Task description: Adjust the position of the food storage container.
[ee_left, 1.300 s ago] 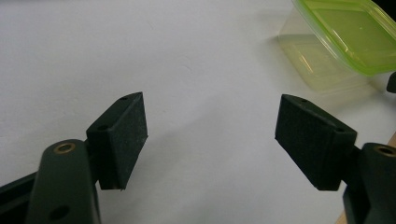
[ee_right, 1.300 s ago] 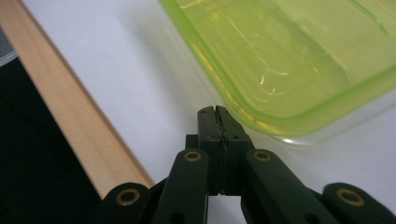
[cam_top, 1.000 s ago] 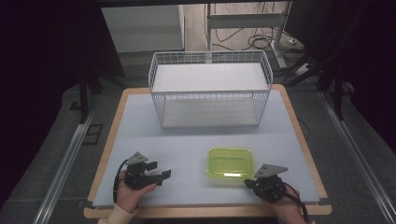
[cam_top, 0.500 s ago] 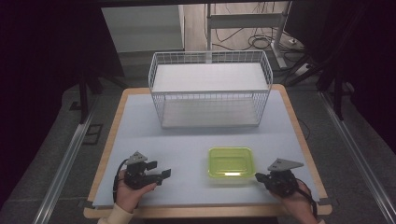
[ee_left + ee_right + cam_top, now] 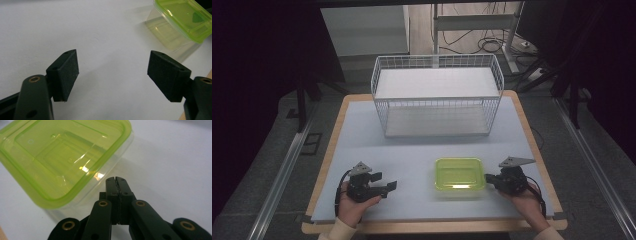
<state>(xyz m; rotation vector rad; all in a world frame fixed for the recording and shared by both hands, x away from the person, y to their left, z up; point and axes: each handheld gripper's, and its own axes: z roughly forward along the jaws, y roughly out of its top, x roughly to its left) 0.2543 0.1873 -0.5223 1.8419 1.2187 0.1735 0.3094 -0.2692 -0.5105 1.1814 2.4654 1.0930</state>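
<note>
A clear plastic box with a lime-green lid (image 5: 459, 173) lies flat on the front half of the pale table (image 5: 412, 150). My right gripper (image 5: 489, 179) rests just right of the box, shut with nothing between its pads; in the right gripper view its closed tips (image 5: 116, 180) sit against the side wall of the green-lidded box (image 5: 60, 157). My left gripper (image 5: 389, 186) sits at the front left, pointing right toward the box and well apart from it. Its jaws stand open over bare table, and the box (image 5: 185, 17) lies farther off at the upper right of that view.
A white wire basket (image 5: 437, 95) stands at the back middle of the table. The table's wooden edge (image 5: 532, 130) runs along the right side. A person's hands hold both grippers at the front edge.
My right gripper first drew right, away from the box, then came back left to its right side. The left gripper and the box have stayed put.
</note>
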